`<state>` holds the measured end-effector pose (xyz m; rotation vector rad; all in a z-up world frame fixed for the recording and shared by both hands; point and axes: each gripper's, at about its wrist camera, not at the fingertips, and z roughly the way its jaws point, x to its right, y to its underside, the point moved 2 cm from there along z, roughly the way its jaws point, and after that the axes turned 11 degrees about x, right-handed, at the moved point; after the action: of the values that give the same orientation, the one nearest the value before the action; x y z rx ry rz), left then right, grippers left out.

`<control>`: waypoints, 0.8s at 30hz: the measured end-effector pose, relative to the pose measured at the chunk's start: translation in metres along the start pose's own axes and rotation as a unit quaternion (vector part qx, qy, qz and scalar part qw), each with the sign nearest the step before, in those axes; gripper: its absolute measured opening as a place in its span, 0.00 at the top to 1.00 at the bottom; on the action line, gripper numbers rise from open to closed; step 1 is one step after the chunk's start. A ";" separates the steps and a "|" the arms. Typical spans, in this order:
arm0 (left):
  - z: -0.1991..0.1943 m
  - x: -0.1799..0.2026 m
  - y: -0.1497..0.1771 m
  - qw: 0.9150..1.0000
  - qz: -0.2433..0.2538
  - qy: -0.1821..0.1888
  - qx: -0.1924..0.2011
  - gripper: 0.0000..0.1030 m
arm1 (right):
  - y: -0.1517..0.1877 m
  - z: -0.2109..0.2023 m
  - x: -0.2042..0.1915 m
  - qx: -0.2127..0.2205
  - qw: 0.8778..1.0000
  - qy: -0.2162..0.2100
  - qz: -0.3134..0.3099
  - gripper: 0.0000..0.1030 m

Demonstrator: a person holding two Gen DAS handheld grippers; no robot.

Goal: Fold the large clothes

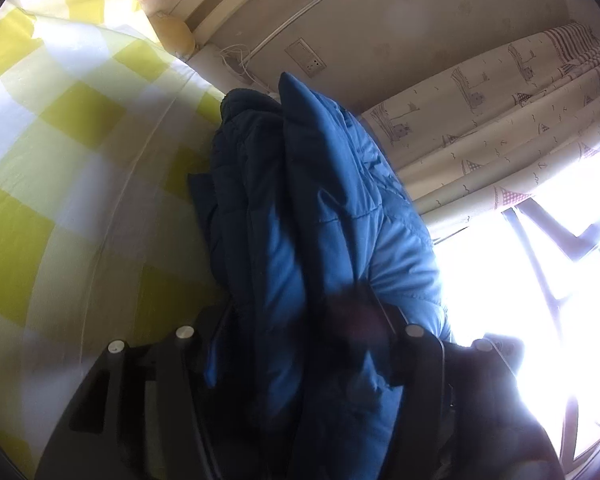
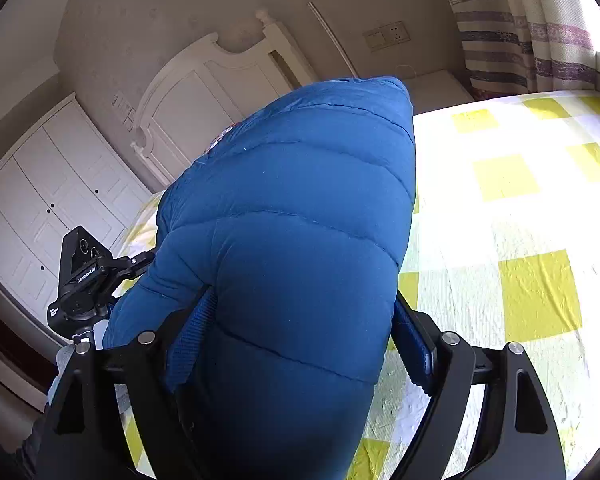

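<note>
Two grippers, one blue puffer jacket [image 2: 300, 240], raised above a bed sheet [image 2: 520, 200] of yellow and white checks. Right gripper [image 2: 300, 352] clamped on a thick quilted fold of the jacket, blue-padded fingers [image 2: 414, 344] pressed against either side of the bulk, the padded cloth bulging up and forward between them and filling the middle of the right wrist view. Left gripper [image 1: 296, 352] likewise closed around a bunched, darker gather of the same jacket [image 1: 320, 208], folds standing up between its black fingers, fingertips themselves buried in cloth and blurred. Seen also from the right wrist view: the left gripper [image 2: 88, 280] at the jacket's left edge, black body and camera housing just beside the sleeve. Bed sheet lying flat on the right of that view, lit bright, creased lightly; same checks filling the left side of the left wrist view. Behind the jacket, a white headboard [image 2: 220, 80] against a beige wall, a white wardrobe [image 2: 48, 200] at left, a wall socket [image 2: 386, 36] higher up. Striped, boat-printed curtain [image 1: 500, 112] hanging beside a glaring window [image 1: 540, 280].
</note>
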<state>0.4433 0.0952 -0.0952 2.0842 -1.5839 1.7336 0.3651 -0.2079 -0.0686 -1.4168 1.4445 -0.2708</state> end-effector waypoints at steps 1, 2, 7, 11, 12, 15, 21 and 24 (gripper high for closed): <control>-0.015 0.002 -0.002 0.999 0.010 -0.022 0.022 0.40 | -0.001 -0.008 -0.001 0.002 1.000 0.014 0.004 0.15; -0.039 0.004 -0.004 0.997 0.027 -0.042 0.053 0.38 | 0.000 -0.020 -0.003 0.010 1.000 0.026 0.008 0.15; -0.148 0.071 0.028 0.959 0.174 -0.095 0.201 0.02 | 0.028 -0.105 -0.051 0.102 0.992 0.052 -0.059 0.15; -0.198 0.113 0.081 0.921 0.259 -0.145 0.253 0.02 | 0.077 -0.159 -0.101 0.152 0.975 0.076 -0.146 0.15; -0.207 0.117 0.097 0.915 0.265 -0.161 0.258 0.02 | 0.090 -0.170 -0.109 0.161 0.970 0.087 -0.160 0.15; -0.227 0.128 0.144 0.901 0.279 -0.185 0.275 0.02 | 0.128 -0.198 -0.126 0.193 0.955 0.128 -0.184 0.15; -0.239 0.131 0.223 0.898 0.316 -0.208 0.226 0.02 | 0.172 -0.222 -0.127 0.200 0.949 0.166 -0.176 0.15; -0.247 0.133 0.243 0.897 0.324 -0.203 0.224 0.02 | 0.186 -0.230 -0.134 0.210 0.944 0.180 -0.182 0.15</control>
<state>0.0839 0.0247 -0.0366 2.4278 -2.4254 2.1098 0.0451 -0.1564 -0.0443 -1.3067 1.2933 -1.0578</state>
